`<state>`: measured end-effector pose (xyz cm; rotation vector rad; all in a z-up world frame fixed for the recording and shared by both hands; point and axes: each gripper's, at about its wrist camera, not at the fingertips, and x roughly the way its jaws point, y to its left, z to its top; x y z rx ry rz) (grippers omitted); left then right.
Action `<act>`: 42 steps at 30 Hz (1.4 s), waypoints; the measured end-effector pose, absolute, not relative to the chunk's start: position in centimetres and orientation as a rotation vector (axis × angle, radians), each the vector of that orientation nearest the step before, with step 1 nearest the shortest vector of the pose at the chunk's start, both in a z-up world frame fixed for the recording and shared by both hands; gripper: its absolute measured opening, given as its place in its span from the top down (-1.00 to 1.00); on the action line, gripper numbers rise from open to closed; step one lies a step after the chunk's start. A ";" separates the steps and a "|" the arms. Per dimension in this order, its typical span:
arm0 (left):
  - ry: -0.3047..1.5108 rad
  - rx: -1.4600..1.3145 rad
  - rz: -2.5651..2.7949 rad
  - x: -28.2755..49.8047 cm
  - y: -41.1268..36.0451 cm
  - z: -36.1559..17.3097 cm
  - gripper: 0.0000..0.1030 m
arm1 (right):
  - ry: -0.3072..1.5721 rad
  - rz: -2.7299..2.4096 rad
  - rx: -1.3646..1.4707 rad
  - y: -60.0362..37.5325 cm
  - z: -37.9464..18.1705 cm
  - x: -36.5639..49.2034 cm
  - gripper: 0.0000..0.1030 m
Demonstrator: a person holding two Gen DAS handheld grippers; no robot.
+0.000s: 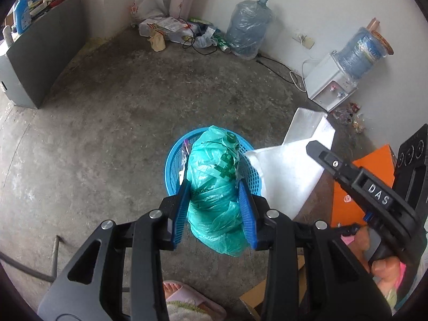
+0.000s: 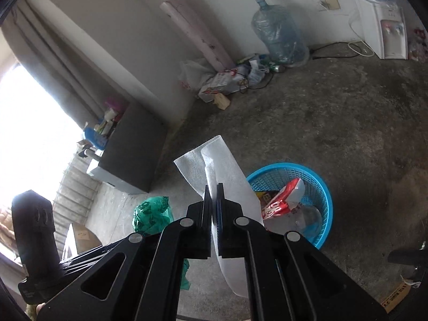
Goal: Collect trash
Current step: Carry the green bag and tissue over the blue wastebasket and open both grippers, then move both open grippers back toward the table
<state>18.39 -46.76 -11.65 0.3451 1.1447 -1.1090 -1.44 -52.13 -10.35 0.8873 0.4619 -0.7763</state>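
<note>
My left gripper (image 1: 214, 184) is shut on a crumpled green plastic bag (image 1: 216, 192) and holds it above the near rim of a round blue basket (image 1: 171, 165) on the concrete floor. My right gripper (image 2: 213, 187) is shut on a white foam sheet (image 2: 214, 165), held up just left of the basket (image 2: 318, 187). The sheet also shows in the left wrist view (image 1: 289, 176), right of the basket. The basket holds a red-and-white wrapper (image 2: 283, 198) and clear plastic. The green bag shows in the right wrist view (image 2: 152, 214).
A grey cabinet (image 1: 40, 61) stands at the left wall. Litter and a white bag (image 1: 171, 26) lie in the far corner beside a wrapped water jug (image 1: 248, 29). A water dispenser (image 1: 334, 83) stands at the right wall. Orange cardboard (image 1: 371, 187) lies at right.
</note>
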 end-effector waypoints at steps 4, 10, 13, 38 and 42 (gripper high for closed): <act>1.143 0.332 -1.091 19.3 -50.1 -13.9 0.21 | 0.477 -0.848 0.887 -54.4 -13.2 -0.9 0.92; 1.152 0.341 -1.014 20.1 -53.0 -15.7 -0.21 | 0.607 -0.932 1.000 -57.8 -19.6 -0.9 0.10; 1.145 0.313 -1.039 20.2 -52.8 -14.8 -0.21 | 0.624 -0.958 1.013 -58.0 -20.6 -1.1 0.03; 0.840 0.122 -0.922 17.4 -33.9 7.3 -0.34 | 0.553 -0.853 0.652 -48.8 -7.4 1.4 -0.54; 0.807 0.090 -0.893 15.6 -27.6 10.0 -0.38 | 0.502 -0.794 0.557 -44.3 -2.7 1.5 -0.58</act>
